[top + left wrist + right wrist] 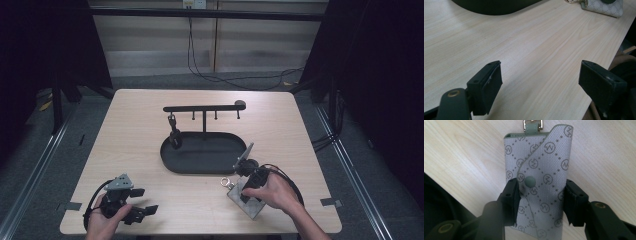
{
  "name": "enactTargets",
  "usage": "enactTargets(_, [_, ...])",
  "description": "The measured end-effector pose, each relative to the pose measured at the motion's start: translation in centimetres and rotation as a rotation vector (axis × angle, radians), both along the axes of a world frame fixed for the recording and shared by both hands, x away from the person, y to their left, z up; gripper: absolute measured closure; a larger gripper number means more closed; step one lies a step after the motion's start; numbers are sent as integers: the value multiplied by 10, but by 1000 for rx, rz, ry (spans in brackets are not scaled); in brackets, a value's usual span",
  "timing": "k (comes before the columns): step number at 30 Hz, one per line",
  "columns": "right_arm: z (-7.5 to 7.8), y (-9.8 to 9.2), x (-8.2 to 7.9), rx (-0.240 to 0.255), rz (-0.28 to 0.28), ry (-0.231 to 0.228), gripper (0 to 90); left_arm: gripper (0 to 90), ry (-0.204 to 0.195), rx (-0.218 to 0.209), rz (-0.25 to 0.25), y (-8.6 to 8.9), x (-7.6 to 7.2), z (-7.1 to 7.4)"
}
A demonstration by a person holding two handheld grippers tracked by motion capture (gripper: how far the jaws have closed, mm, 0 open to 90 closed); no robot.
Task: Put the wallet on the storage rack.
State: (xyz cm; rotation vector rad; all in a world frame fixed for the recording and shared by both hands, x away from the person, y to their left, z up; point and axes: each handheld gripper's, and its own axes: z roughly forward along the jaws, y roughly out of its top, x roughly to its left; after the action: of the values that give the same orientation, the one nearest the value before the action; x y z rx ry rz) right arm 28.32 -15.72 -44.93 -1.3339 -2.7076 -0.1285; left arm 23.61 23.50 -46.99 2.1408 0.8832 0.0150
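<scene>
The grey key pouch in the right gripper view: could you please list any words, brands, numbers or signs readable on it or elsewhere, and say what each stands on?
Key pouch: a repeated round monogram that looks like a zigzag letter, perhaps "W" or "M"; which one I cannot tell.
Snap button: plain, no text.
Black tray, its hook stand and the table: no words, labels or numbers.
</scene>
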Motion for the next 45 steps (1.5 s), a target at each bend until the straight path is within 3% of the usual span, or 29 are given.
enactTargets(6, [8, -1, -1, 19, 10, -3, 583, 186, 1, 0, 2, 0, 0, 0])
enactTargets(25, [25, 0, -1, 25, 19, -25, 617, 186, 2, 4, 0, 0, 0, 0])
enactTargets(33, [33, -2, -1, 17, 20, -26, 616, 186, 5, 4, -1, -1, 0, 0])
enactTargets(38, [39, 0, -2, -10, 57, -19, 615, 186, 3, 4, -2, -1, 0, 0])
enactTargets(45, [52, -3, 2, -18, 40, -36, 615, 186, 6, 1, -4, -1, 1, 0])
